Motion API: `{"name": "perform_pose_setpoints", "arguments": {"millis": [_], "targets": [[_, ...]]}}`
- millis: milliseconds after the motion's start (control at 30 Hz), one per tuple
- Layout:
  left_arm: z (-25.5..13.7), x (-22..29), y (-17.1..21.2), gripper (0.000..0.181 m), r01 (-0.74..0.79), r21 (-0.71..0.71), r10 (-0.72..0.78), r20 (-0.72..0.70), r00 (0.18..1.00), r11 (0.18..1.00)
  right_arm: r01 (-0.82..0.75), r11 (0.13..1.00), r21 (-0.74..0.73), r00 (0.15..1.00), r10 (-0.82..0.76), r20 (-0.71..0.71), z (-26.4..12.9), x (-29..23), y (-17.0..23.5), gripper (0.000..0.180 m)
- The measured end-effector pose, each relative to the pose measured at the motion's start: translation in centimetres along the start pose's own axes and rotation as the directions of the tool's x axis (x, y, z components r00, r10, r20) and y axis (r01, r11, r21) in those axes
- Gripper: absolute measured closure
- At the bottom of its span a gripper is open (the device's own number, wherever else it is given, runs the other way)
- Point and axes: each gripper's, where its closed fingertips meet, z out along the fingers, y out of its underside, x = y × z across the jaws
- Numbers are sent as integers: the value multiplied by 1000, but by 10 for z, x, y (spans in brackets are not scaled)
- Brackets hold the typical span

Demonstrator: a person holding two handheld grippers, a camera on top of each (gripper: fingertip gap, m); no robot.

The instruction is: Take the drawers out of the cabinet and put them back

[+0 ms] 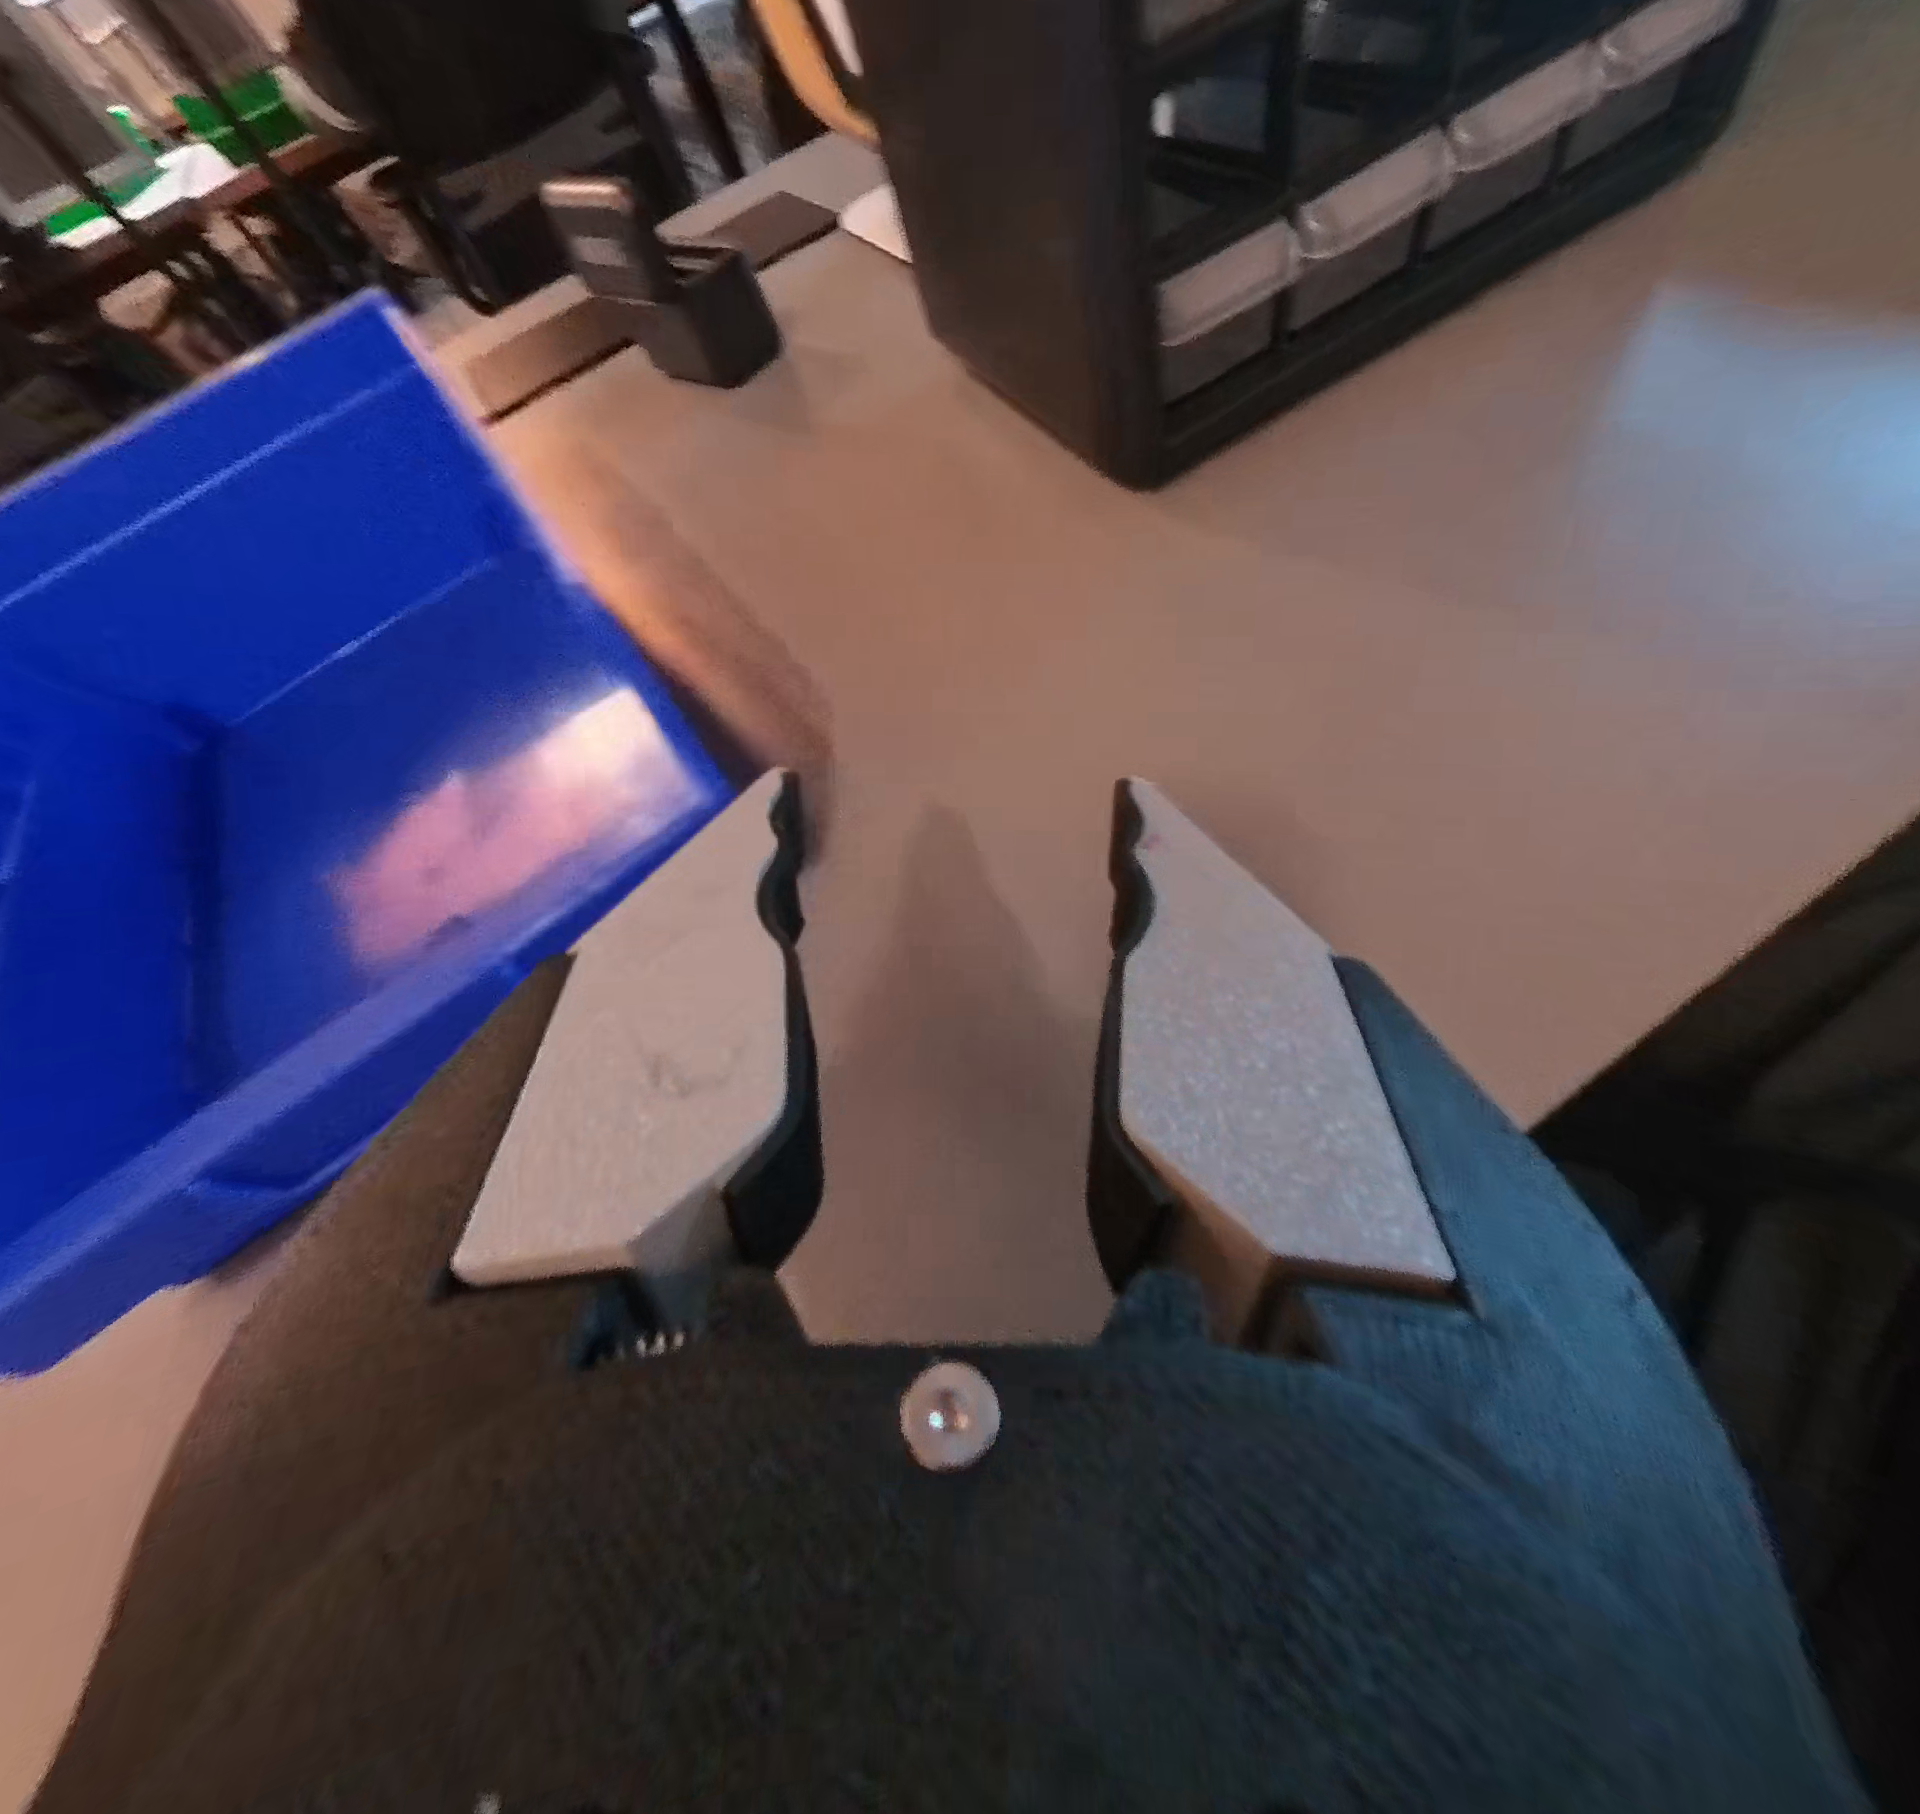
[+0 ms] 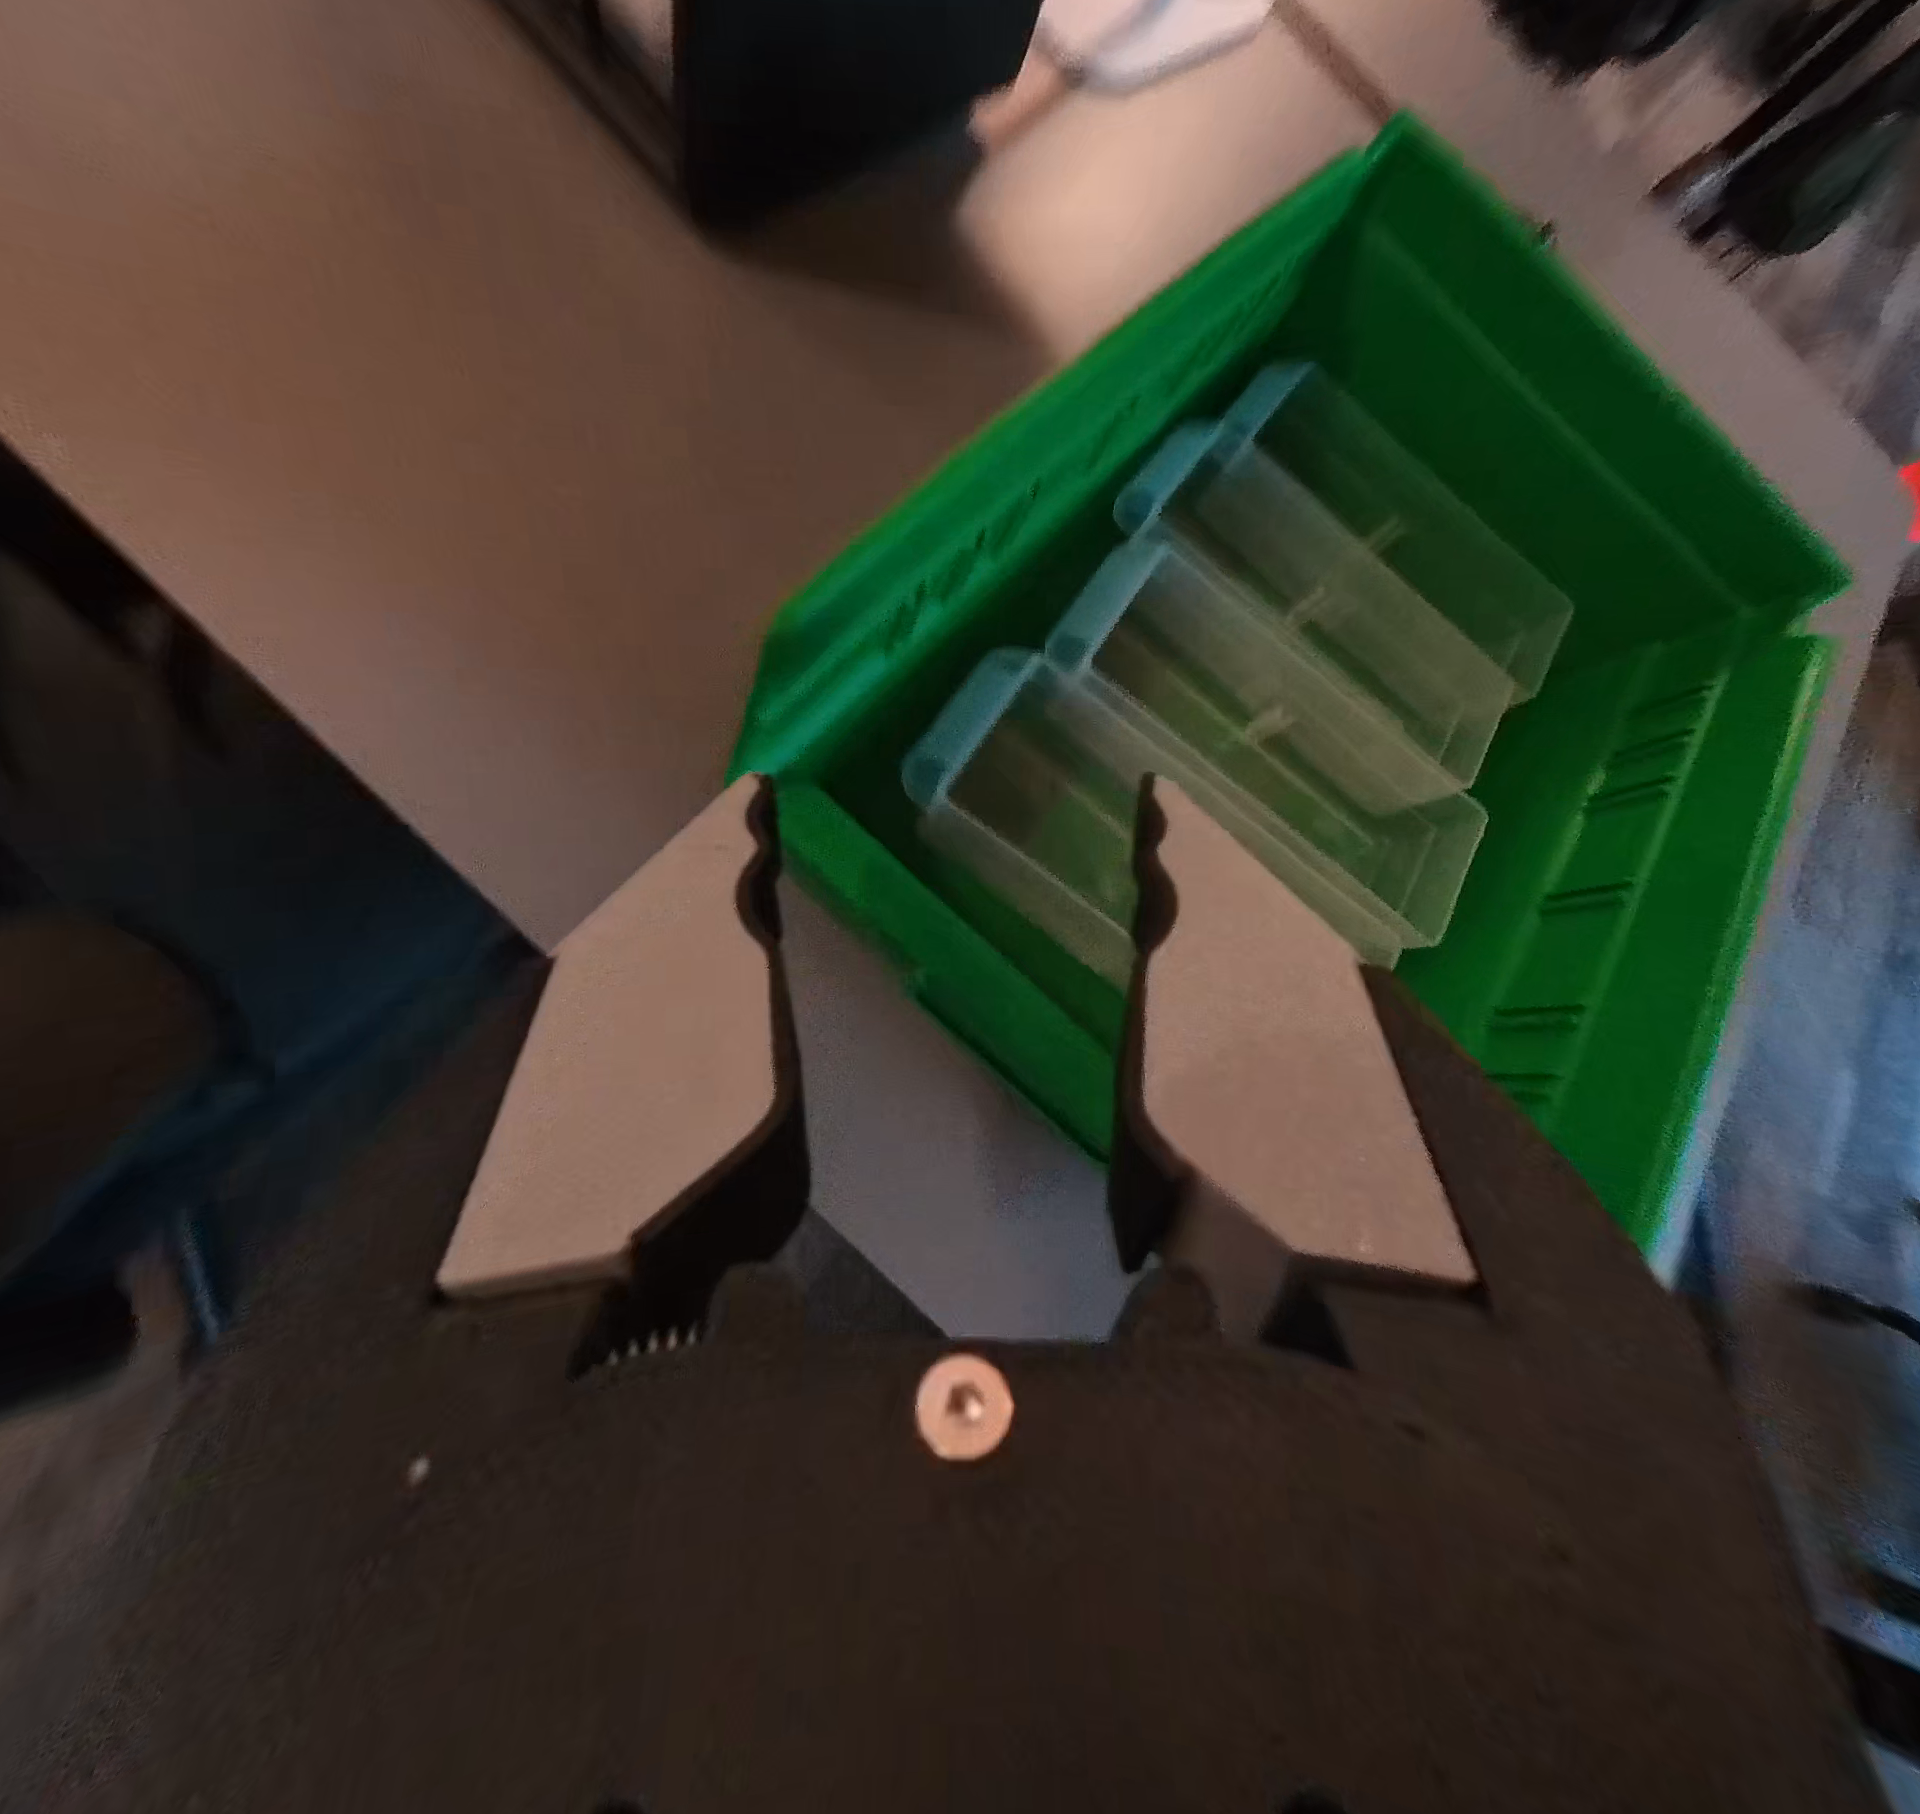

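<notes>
Where the green bin (image 2: 1714,517) nears the table's (image 2: 416,414) edge, three drawers (image 2: 1299,642) fill it.

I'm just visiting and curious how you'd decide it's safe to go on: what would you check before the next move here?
1. Right gripper open and empty: ok, fingers apart, nothing between them.
2. Left gripper open and empty: ok, only bare table shows in the gap.
3. Drawers to fetch are within view: ok, three clear drawers lie side by side in the green bin.
4. Cabinet has free slots: ok, several dark openings show among the filled ones.
5. Blue bin empty: ok for the part in view; its left side is cut off.
6. Right gripper lined up on a drawer: cannot tell, the picture is blurred.
</notes>
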Motion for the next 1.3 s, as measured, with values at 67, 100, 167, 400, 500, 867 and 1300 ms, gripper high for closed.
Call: {"name": "perform_pose_setpoints", "arguments": {"millis": [67, 100, 167, 400, 500, 867, 1300], "targets": [[-12, -22, -9, 119, 30, 20, -31, 41, 999, 999, -94, 984, 150, 996, 94, 3, -7, -7, -16, 105], [-18, -33, -15, 114, 54, 31, -55, 53, 997, 998, -143, 970, 198, 990, 143, 13, -9, -9, -21, 100], [-23, -60, -19, 109, 93, 39, -98, 136, 986, 995, -220, 947, 234, 975, 219, 31, -6, -14, -27, 80], [33, -69, -21, 100, 206, 6, -204, 158, 966, 979, -233, 972, 41, 970, 235, -66, 62, -41, -24, 69], [63, -91, 4, 117, 152, -133, -105, 309, 945, 979, -228, 970, -86, 954, 205, -217, 90, -35, -7, 81], [61, -112, 7, 175, 70, -103, -24, 395, 918, 992, -210, 965, -156, 915, 138, -379, 92, -14, -2, 155], [44, -115, 24, 169, -9, -146, 64, 378, 923, 989, -154, 955, -253, 901, 31, -432, 86, -24, 17, 147]]}}
